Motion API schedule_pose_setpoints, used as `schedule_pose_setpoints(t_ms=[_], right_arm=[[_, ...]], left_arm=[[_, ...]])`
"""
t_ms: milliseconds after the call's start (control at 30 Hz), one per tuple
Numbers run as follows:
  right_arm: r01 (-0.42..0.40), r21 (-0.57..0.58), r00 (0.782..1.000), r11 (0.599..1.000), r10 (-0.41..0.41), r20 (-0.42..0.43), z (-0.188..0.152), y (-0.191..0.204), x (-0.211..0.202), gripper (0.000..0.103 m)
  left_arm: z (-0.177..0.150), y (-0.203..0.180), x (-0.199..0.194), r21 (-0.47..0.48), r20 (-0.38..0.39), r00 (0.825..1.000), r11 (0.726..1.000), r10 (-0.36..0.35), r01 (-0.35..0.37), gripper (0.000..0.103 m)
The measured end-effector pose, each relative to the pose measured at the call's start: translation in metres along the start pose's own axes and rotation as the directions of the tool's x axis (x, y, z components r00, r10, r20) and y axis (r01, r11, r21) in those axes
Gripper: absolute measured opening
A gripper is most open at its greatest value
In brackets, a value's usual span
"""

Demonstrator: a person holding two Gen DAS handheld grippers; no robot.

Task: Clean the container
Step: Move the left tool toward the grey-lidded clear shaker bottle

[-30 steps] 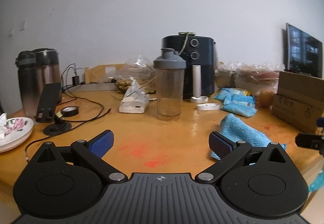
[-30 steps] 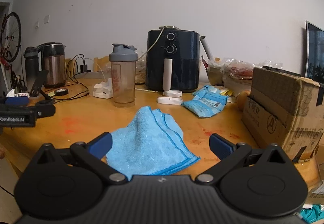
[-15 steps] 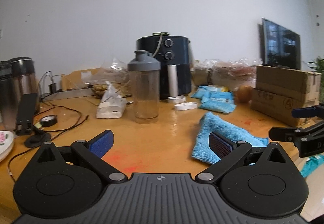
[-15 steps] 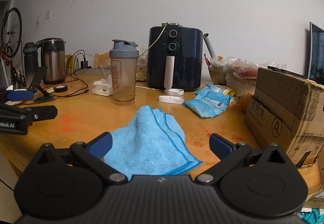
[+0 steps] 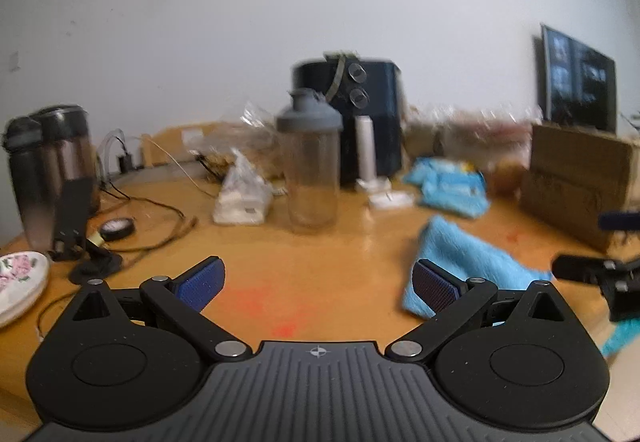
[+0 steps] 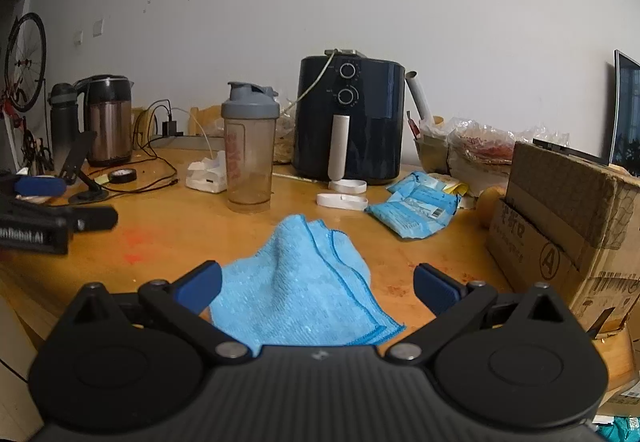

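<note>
A clear shaker bottle (image 5: 311,162) (image 6: 250,150) with a grey lid stands upright on the wooden table (image 5: 280,262), in front of a dark air fryer (image 6: 347,118). A folded blue cloth (image 6: 304,290) (image 5: 468,262) lies near the table's front edge. My left gripper (image 5: 318,284) is open and empty, well short of the bottle. My right gripper (image 6: 318,284) is open above the near part of the cloth, nothing between its fingers. The left gripper's tip shows in the right wrist view at far left (image 6: 52,220), and the right gripper's tip in the left wrist view at far right (image 5: 592,266).
A steel kettle (image 6: 108,122), black cables (image 5: 156,210), a tape roll (image 6: 122,175) and a flowered plate (image 5: 20,282) sit on the left. Blue packets (image 6: 416,208), white clips (image 6: 342,200), food bags and a cardboard box (image 6: 568,238) fill the right.
The left wrist view has swung sideways and is blurred now; the bottle sits near its centre again. The right gripper has eased forward over the cloth. Both stay open.
</note>
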State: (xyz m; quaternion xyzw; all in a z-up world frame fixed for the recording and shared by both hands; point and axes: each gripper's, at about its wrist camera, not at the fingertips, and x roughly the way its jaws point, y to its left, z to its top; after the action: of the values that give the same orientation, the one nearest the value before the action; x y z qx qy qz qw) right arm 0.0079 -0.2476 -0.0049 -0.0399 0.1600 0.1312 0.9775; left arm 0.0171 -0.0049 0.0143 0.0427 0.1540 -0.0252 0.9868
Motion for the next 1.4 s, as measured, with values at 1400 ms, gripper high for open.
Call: schedule_pose_setpoints(t_ms=[1400], right_arm=[[-0.060,0.092,0.998,0.994,0.059,0.012,-0.001,-0.007,0.001,0.103]], left_arm=[[0.072,0.021,0.047,-0.049,0.134,0.987,0.994,-0.085,0.093,0.103]])
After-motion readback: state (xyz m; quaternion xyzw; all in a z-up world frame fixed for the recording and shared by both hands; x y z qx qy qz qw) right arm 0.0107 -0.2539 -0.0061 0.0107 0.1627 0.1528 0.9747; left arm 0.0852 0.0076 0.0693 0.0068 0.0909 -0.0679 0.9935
